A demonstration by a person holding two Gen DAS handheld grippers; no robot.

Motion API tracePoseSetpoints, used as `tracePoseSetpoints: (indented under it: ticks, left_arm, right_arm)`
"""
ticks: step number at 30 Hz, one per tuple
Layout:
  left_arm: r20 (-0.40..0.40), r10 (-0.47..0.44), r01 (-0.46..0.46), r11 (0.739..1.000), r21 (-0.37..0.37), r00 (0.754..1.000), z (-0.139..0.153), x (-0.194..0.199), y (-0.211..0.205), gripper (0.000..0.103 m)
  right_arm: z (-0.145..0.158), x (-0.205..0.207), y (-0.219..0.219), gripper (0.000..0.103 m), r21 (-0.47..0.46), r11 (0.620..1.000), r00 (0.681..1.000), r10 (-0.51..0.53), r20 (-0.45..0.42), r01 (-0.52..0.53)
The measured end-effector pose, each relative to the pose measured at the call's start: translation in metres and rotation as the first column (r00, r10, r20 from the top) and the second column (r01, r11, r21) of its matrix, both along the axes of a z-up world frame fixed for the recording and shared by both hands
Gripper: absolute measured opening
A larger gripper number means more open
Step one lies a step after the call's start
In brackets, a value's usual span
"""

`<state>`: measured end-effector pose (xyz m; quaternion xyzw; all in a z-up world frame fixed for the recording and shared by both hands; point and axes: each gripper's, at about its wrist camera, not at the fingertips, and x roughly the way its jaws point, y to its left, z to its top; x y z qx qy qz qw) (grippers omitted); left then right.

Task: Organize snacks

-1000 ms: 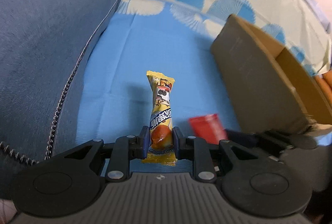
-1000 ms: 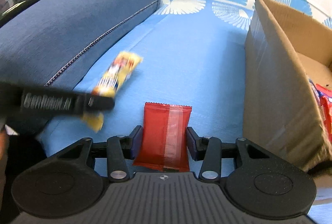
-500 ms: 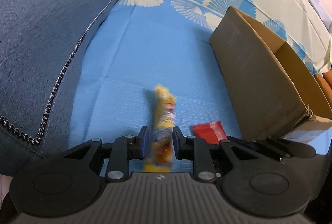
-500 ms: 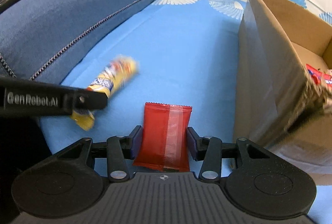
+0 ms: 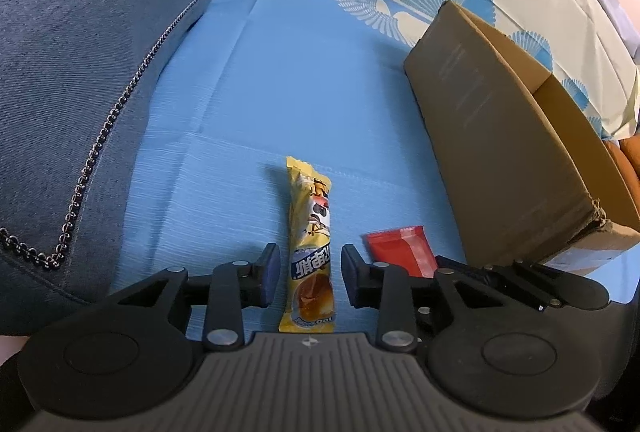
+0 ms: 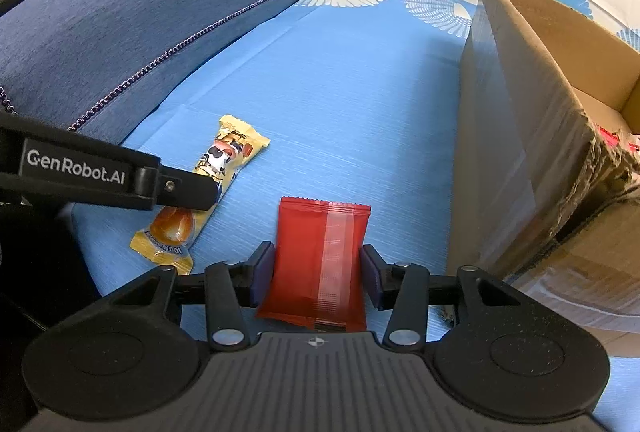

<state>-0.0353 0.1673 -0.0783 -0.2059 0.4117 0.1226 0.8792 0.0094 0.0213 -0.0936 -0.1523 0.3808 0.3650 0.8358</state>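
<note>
While the left claw (image 5: 309, 276) opens, yellow snack (image 5: 311, 252) lies between.

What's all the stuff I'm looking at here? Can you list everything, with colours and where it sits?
yellow snack bar: one, yellow wrapper with a cartoon, lying on the blue cloth between the left gripper's fingers
red packet: one, red, on the cloth between the right gripper's fingers
cardboard box: one, brown, open, standing right of the snacks; red wrappers peek inside
cloth: one, blue with white fan pattern, under everything
cushion: one, dark blue with beaded trim, left of the cloth
left gripper: one, black, jaws opening, pads clear of the bar
right gripper: one, black, pads at the packet's sides
</note>
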Motion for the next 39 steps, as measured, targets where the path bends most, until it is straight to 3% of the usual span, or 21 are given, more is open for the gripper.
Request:
tracePoseSetpoints:
  ticks: [16,25,30,39]
  left_arm:
    - [-0.034,-0.017,0.018,1.000,0.016,0.999,-0.008,0.010,-0.007,0.041]
    - [-0.049,-0.043,0.047,0.997,0.068,0.998,-0.011,0.013,-0.014,0.040]
    - [-0.059,-0.066,0.073,0.990,0.123,0.996,-0.010,0.014,-0.022,0.027]
    - [0.059,-0.014,0.007,0.993,0.120,0.998,0.005,0.000,-0.014,0.026]
  right_arm:
    - [0.000,-0.002,0.002,0.049,-0.015,1.000,1.000,0.012,0.015,-0.011]
    - [0.001,-0.007,0.004,0.047,-0.030,0.999,0.998,0.020,0.054,-0.018]
    - [0.006,-0.008,0.002,0.045,-0.031,0.999,0.996,0.011,0.089,-0.009]
    - [0.029,-0.013,-0.005,0.045,0.036,0.999,0.987,-0.003,0.161,-0.003]
